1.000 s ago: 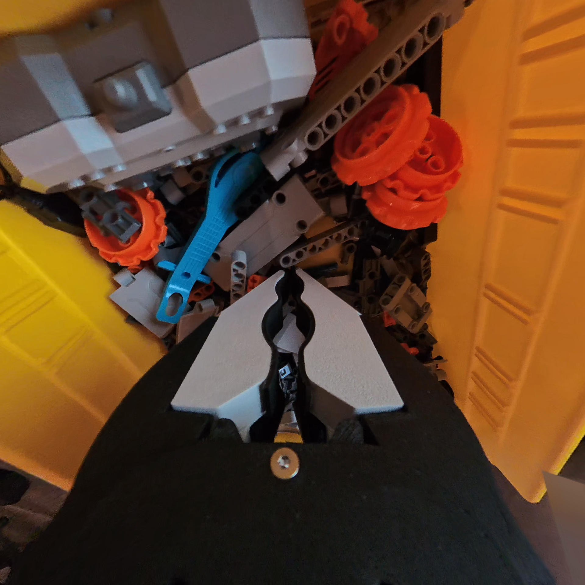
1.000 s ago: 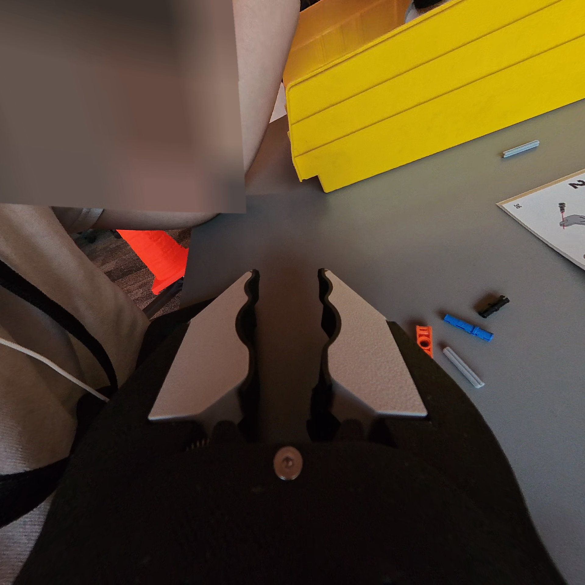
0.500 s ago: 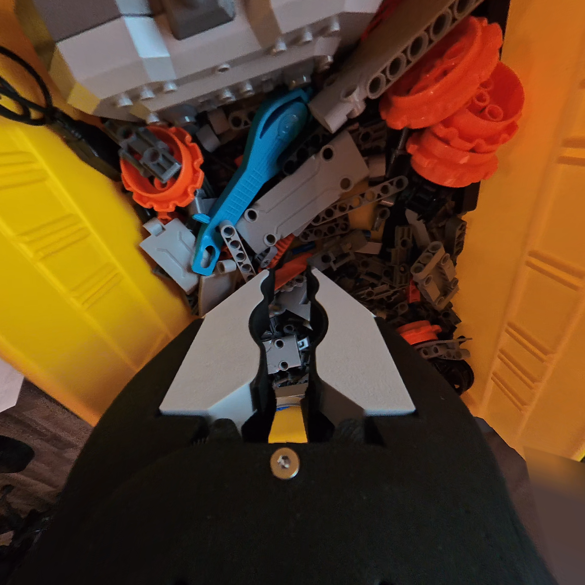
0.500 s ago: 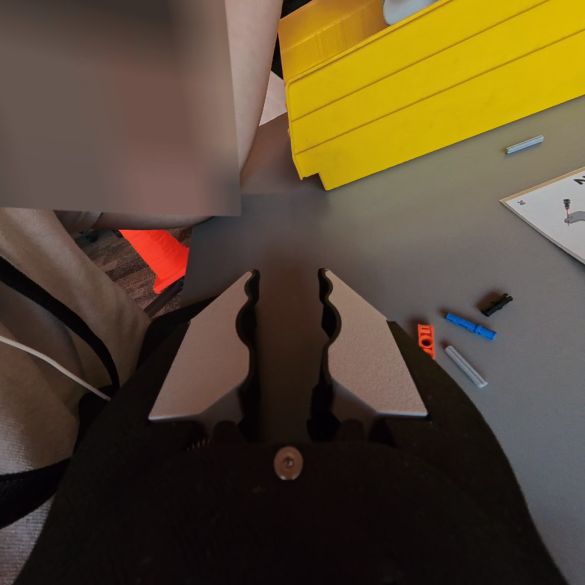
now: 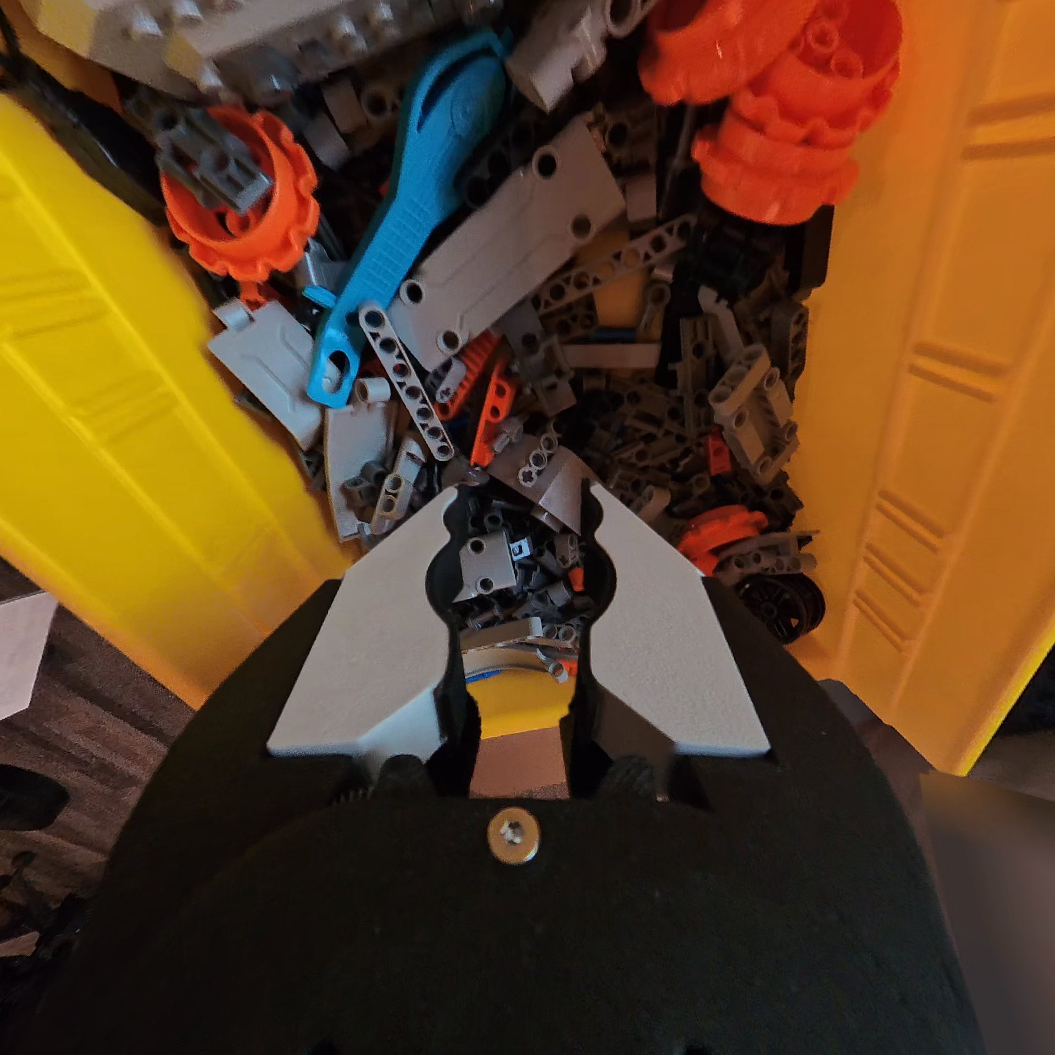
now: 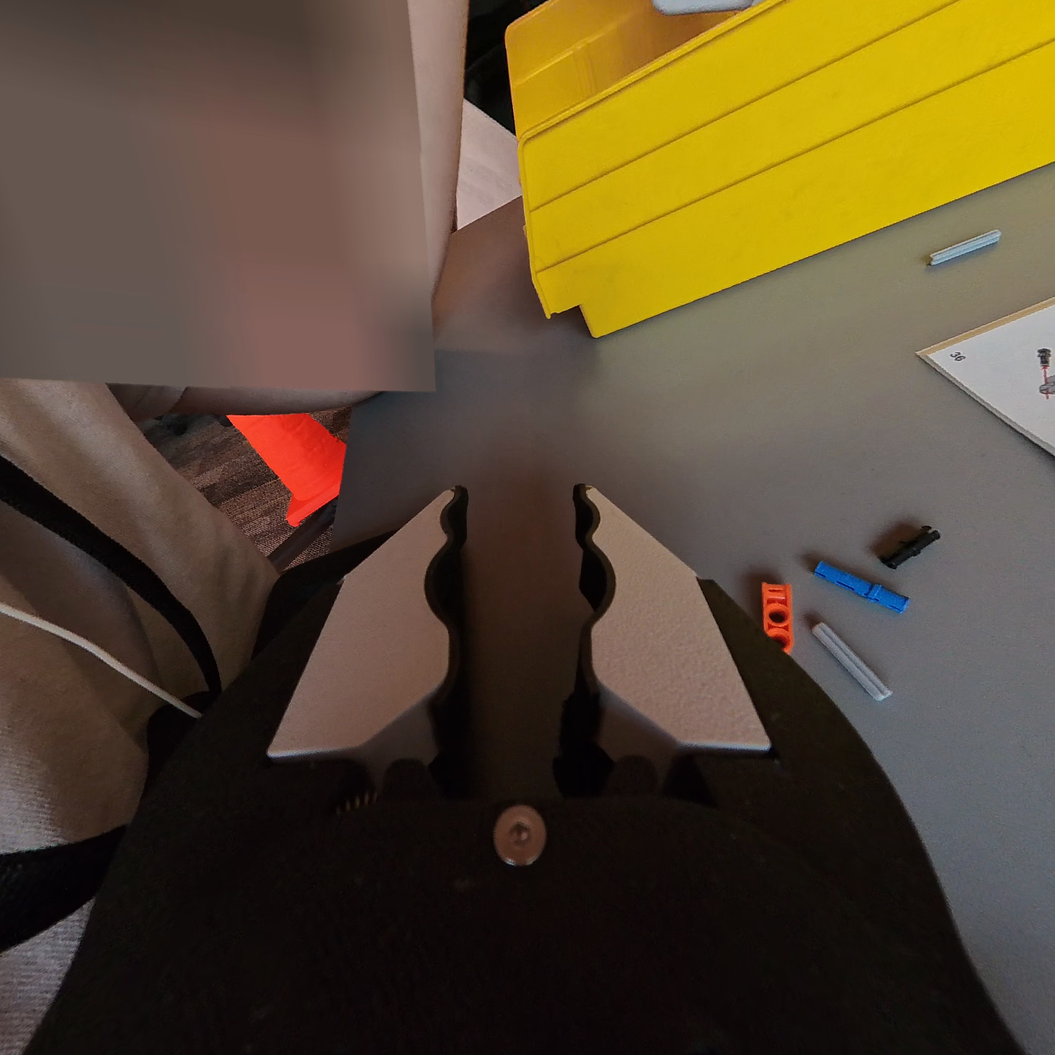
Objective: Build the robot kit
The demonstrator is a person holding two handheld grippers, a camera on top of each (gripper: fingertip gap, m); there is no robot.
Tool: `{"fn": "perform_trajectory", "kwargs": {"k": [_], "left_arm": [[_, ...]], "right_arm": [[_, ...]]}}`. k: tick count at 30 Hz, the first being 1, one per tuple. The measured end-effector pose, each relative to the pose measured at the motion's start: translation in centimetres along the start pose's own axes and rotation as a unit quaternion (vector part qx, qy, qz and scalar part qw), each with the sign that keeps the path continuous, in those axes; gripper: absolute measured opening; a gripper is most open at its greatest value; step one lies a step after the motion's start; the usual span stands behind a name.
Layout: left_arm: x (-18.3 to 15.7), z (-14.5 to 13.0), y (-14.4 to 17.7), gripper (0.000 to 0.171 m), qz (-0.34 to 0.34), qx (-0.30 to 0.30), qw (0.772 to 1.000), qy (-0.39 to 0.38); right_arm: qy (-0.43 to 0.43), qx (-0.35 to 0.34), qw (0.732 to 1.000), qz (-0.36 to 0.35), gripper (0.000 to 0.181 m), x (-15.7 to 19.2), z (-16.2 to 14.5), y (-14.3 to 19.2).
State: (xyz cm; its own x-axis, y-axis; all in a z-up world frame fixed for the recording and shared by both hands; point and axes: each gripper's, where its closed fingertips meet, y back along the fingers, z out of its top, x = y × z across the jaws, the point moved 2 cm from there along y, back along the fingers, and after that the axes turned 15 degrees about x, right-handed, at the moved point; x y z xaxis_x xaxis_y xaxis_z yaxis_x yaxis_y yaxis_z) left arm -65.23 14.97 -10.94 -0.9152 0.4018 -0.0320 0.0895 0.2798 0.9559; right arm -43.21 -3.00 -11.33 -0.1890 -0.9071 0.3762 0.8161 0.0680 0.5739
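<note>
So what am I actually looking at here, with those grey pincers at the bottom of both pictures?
Those are two hand-held grippers, each with a camera looking along its fingers. The left gripper is open, holding nothing, and points into a yellow bin full of building-toy parts: orange wheels, a blue lever tool, grey beams. The right gripper is open and empty too, over a grey table. On the table lie an orange connector, a blue pin, a black pin, two grey axles, a booklet and the bin.

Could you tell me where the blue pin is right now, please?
In the right wrist view, the blue pin lies on the grey table right of the right gripper, between the black pin and the pale grey axle.
</note>
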Motion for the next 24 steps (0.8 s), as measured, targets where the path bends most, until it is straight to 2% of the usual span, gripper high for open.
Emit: {"fn": "perform_trajectory", "kwargs": {"k": [3, 7, 11, 14, 17, 19, 20, 21, 24], "left_arm": [[-0.9, 0.1, -0.3, 0.039, -0.008, 0.007, 1.000, -0.020], [-2.6, 0.8, -1.1, 0.054, -0.024, 0.027, 0.998, -0.060], [-2.8, 0.9, -2.3, 0.067, 0.012, 0.065, 0.995, -0.079], [-2.7, 0.8, -3.0, 0.066, 0.050, 0.098, 0.989, -0.094], [-2.8, 0.9, -3.0, 0.064, 0.070, 0.104, 0.987, -0.104], [-2.6, 1.1, -2.8, 0.053, 0.069, 0.097, 0.988, -0.103], [-2.1, 1.3, -2.6, 0.040, 0.076, 0.088, 0.989, -0.095], [-1.4, 1.6, -2.3, 0.018, 0.089, 0.077, 0.990, -0.081], [-0.5, 2.0, -1.6, 0.005, 0.080, 0.050, 0.994, -0.057]], "right_arm": [[0.001, 0.002, 1.000, 0.000, 0.038, 0.0, 0.0, -0.1], [0.001, 0.002, 1.000, 0.000, 0.038, 0.0, -0.1, -0.1], [-0.001, 0.001, 1.000, 0.003, 0.038, 0.0, 0.0, -0.1], [-0.003, 0.000, 1.000, 0.004, 0.038, 0.0, 0.0, 0.0], [-0.003, -0.001, 1.000, 0.005, 0.038, 0.0, 0.0, 0.0], [-0.003, 0.000, 1.000, 0.005, 0.038, 0.0, 0.0, 0.0], [-0.003, -0.001, 1.000, 0.005, 0.038, 0.0, 0.0, 0.0], [-0.003, -0.001, 1.000, 0.005, 0.038, 0.0, 0.0, -0.1], [-0.004, 0.000, 1.000, 0.005, 0.038, 0.0, 0.0, -0.1]]}}
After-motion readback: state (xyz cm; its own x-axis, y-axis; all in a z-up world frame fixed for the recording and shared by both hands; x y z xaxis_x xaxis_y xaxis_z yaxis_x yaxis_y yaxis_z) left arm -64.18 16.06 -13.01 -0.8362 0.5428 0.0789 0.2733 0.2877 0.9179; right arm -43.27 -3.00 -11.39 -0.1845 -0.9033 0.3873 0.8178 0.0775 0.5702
